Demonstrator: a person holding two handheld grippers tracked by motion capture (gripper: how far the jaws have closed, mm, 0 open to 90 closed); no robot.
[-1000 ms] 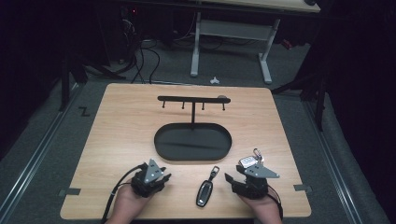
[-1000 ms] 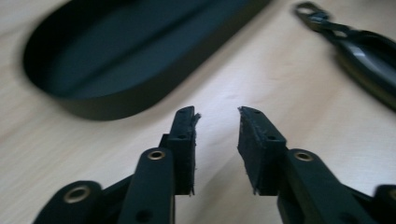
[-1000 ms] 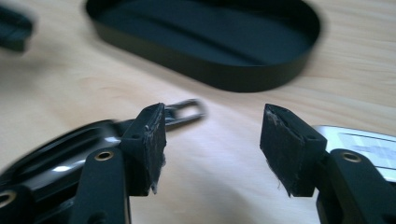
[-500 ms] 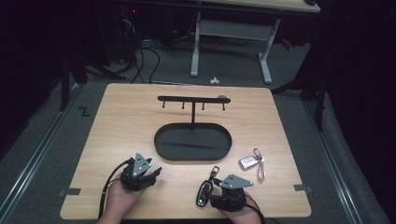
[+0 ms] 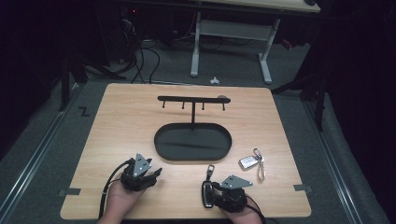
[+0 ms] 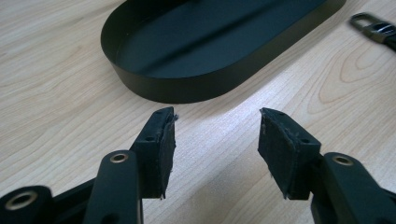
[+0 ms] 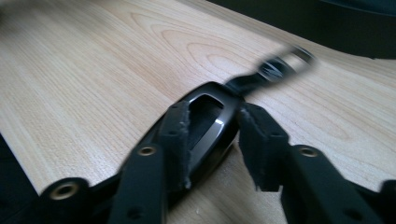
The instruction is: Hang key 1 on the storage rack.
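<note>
Right gripper (image 7: pixel 212 135): we saw its jaws closing in just then, set one on each side of the black fob (image 7: pixel 205 126); the pads sat right against the fob's sides, though the blur kept us from calling it a firm squeeze.
Black fob: it lay flat on the table (image 5: pixel 116 126), near the front edge in the high view (image 5: pixel 206 191), just left of the right gripper's (image 5: pixel 215 190) body, its clip end pointing toward the tray (image 5: pixel 161 144).
Clip (blurred in the right gripper view): we made out a metal loop (image 7: pixel 280 65) at the fob's far end, resting on the wood.
Left gripper (image 6: pixel 215 135): its jaws had just been opening and stood well apart, with only bare wood between them; it held nothing.
Left gripper's place: front left of the table in the high view (image 5: pixel 152 175), aimed at the tray's near wall (image 6: pixel 187 88).
Tray: black, oval, mid-table, with a post rising to a bar of hooks (image 5: pixel 191 99).
Silver fob (image 5: pixel 248 162): it lay right of the tray, near it, with a key ring (image 5: pixel 260 165) trailing beside it, well apart from both grippers.
</note>
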